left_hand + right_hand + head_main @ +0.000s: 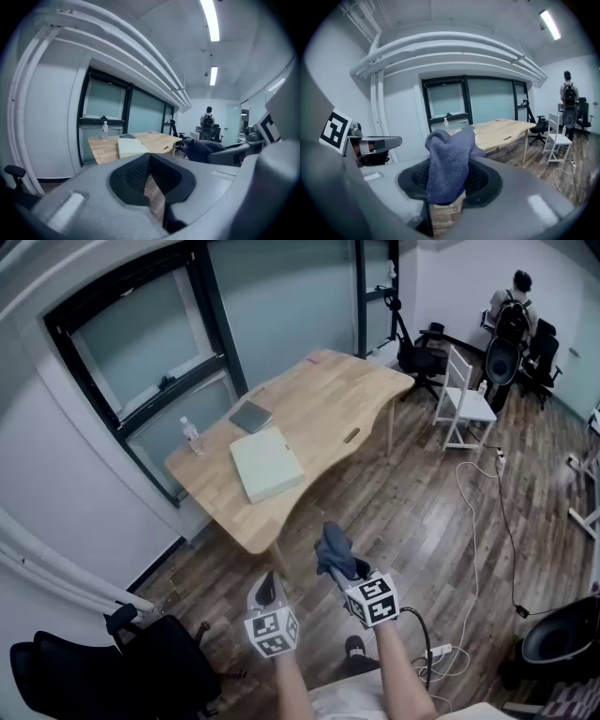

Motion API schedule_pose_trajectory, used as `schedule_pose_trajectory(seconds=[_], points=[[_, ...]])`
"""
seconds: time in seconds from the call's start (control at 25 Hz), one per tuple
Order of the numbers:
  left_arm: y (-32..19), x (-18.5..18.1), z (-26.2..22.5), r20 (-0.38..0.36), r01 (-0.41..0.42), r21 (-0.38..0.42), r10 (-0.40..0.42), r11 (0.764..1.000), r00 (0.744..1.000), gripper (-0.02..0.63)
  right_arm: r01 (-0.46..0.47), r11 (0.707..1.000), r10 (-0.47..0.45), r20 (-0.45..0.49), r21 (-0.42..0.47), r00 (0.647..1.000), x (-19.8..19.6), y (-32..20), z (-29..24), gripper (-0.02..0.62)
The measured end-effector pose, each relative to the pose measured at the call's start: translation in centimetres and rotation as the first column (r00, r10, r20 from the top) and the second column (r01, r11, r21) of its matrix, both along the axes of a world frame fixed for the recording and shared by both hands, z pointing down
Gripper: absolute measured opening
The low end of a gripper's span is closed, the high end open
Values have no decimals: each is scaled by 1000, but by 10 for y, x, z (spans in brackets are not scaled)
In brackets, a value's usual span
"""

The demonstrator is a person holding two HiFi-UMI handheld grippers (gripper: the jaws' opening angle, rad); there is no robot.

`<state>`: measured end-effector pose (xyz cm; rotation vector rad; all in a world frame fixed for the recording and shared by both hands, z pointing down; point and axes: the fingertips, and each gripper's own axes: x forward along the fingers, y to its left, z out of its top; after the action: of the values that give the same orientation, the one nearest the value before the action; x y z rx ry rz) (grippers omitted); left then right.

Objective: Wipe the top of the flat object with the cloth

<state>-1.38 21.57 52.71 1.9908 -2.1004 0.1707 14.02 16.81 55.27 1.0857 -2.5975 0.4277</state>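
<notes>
Head view: the right gripper (342,570) is clamped on the bunched cloth (332,547), likely ready for wiping. The left gripper (267,589) is closed and empty. The flat pad (265,463) lies on the worktop (328,399) at 11 o'clock, well apart.

Materials and finishes, as seen
Cloth (449,164): blue-grey terry, rough nap. Table (323,399): pale wood, matt. Flat object (266,463): smooth, matt cream. Floor (412,521): dark wood planks. Bottle (192,437): clear plastic.
</notes>
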Motion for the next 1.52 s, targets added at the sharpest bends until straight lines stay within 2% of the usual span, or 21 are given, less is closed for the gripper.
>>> schedule_pose_trajectory(seconds=[0.16, 0.24, 0.32, 0.44, 0.6, 0.76, 0.92, 1.12, 1.32, 1.52], points=[[71, 12, -19, 25, -56, 37, 56, 998, 998, 8, -48, 999, 49, 19, -24, 999, 12, 67, -4, 133], [103, 10, -28, 50, -63, 62, 60, 996, 997, 8, -41, 999, 42, 11, -28, 999, 6, 101, -2, 133], [134, 1, -25, 62, -80, 52, 77, 995, 995, 8, -32, 999, 32, -3, -35, 999, -6, 138, 4, 133], [171, -11, -13, 23, -109, 25, 108, 994, 994, 8, -88, 995, 88, 2, -49, 996, -11, 174, 8, 133], [206, -19, -13, -25, -141, 36, 142, 989, 990, 8, -174, 984, 175, 56, -21, 983, 1, 199, -7, 133], [223, -36, -19, -47, -80, 85, 84, 993, 995, 8, -221, 975, 220, 67, -6, 973, 15, 210, -16, 135], [219, -49, -12, -71, -57, 75, 62, 996, 996, 8, -185, 983, 185, 89, -7, 979, 7, 205, -16, 135], [195, -59, -18, -50, -31, 83, 35, 996, 998, 8, -80, 996, 82, 42, -50, 996, -19, 185, -1, 137], [142, -64, -20, -18, -28, 52, 29, 998, 999, 8, -29, 997, 32, 44, -73, 999, -38, 133, 2, 138], [79, -58, -41, 32, -44, 75, 41, 996, 999, 8, 27, 997, -24, 58, -66, 998, -45, 70, -14, 141]])
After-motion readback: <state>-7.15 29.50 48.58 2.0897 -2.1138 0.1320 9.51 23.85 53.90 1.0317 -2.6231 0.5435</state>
